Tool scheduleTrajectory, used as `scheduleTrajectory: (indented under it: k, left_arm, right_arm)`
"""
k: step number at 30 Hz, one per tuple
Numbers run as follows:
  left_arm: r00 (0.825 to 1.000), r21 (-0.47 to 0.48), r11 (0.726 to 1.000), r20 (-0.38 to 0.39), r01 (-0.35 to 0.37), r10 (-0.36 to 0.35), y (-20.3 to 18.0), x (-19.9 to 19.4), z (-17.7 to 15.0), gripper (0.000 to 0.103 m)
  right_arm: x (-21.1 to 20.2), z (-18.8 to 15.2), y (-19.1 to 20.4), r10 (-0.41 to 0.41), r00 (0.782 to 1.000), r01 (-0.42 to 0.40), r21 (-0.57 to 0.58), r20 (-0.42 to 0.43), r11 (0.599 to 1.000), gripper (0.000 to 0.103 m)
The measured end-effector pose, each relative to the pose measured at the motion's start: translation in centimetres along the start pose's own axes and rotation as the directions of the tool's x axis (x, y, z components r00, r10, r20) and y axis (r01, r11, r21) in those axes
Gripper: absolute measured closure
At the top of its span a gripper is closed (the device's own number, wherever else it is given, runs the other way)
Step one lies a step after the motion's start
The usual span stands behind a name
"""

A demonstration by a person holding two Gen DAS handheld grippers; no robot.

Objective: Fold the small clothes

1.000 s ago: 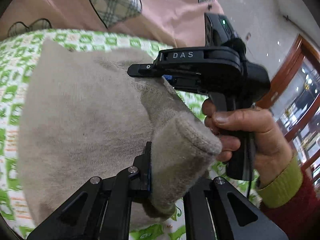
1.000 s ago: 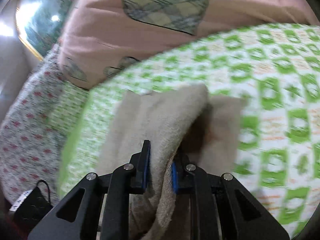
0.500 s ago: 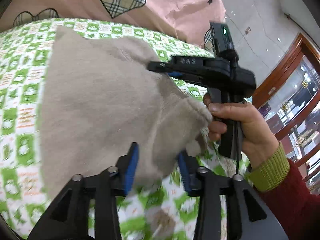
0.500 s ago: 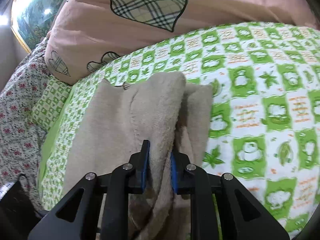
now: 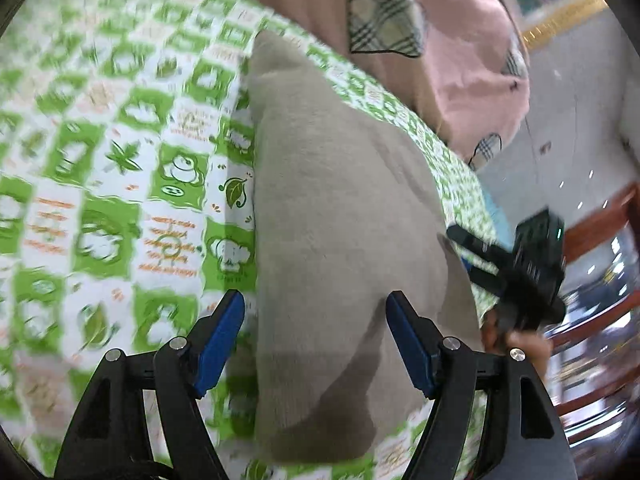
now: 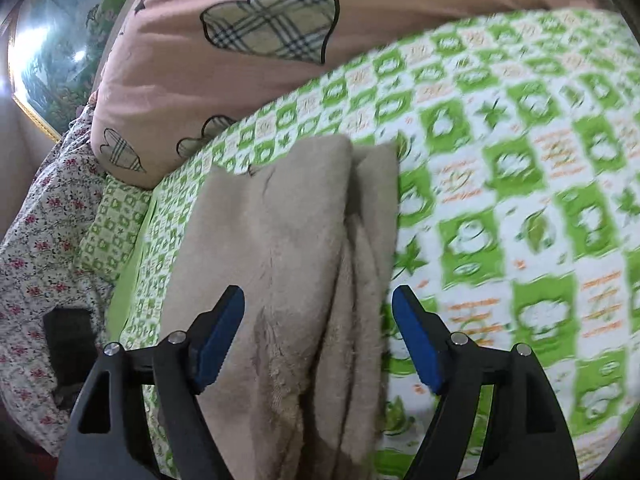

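A beige fuzzy garment [image 5: 340, 240] lies folded lengthwise on the green-and-white patterned sheet [image 5: 120, 200]. My left gripper [image 5: 316, 336] is open and empty, jaws spread just above the garment's near end. In the right wrist view the same garment [image 6: 288, 260] shows stacked layers with a fold line along its right side. My right gripper [image 6: 318, 336] is open and empty over its near end. The right gripper also shows in the left wrist view [image 5: 516, 268], held by a hand at the garment's right edge.
A pink quilt with plaid hearts [image 6: 260, 48] lies bunched at the far side of the bed. A floral cloth [image 6: 44, 220] and a dark object [image 6: 68, 344] sit off the bed's left edge. The patterned sheet [image 6: 520, 200] spreads to the right.
Both grippers have opened and let go of the garment, which now lies flat on the sheet. Both have pulled back from it; the left view has swung left.
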State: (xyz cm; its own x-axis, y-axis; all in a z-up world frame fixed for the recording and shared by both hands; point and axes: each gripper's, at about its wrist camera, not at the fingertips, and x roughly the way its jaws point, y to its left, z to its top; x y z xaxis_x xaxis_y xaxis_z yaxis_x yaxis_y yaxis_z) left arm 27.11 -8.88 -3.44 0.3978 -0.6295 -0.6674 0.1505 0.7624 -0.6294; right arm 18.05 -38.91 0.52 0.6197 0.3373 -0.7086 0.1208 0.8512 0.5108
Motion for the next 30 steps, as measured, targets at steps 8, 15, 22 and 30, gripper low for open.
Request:
scheduleTrajectory:
  k: [8, 15, 22, 30]
  left_arm:
    - [0.994, -0.04, 0.995, -0.059, 0.088, -0.09, 1.6, 5.0, 2.4, 0.04]
    - [0.999, 0.082, 0.996, 0.012, 0.03, -0.031, -0.5, 0.6, 1.4, 0.059]
    - [0.995, 0.122, 0.991, 0.093, -0.051, 0.04, 1.8, -9.8, -1.8, 0.059]
    - [0.991, 0.094, 0.988, 0.064, -0.125, 0.119, 7.0, -12.8, -5.8, 0.057]
  right_arm:
    - [2.6, -0.7, -0.7, 0.072, 0.995, -0.07, 0.04, -0.063, 0.997, 0.04]
    - [1.3, -1.7, 3.2, 0.109, 0.994, -0.109, -0.004, -0.026, 0.994, 0.069]
    - [2.8, -5.2, 9.8, 0.263, 0.964, -0.264, -0.063, -0.035, 0.962, 0.07]
    - [7.6, -9.8, 13.5, 0.292, 0.949, -0.3, -0.064, -0.12, 0.952, 0.07]
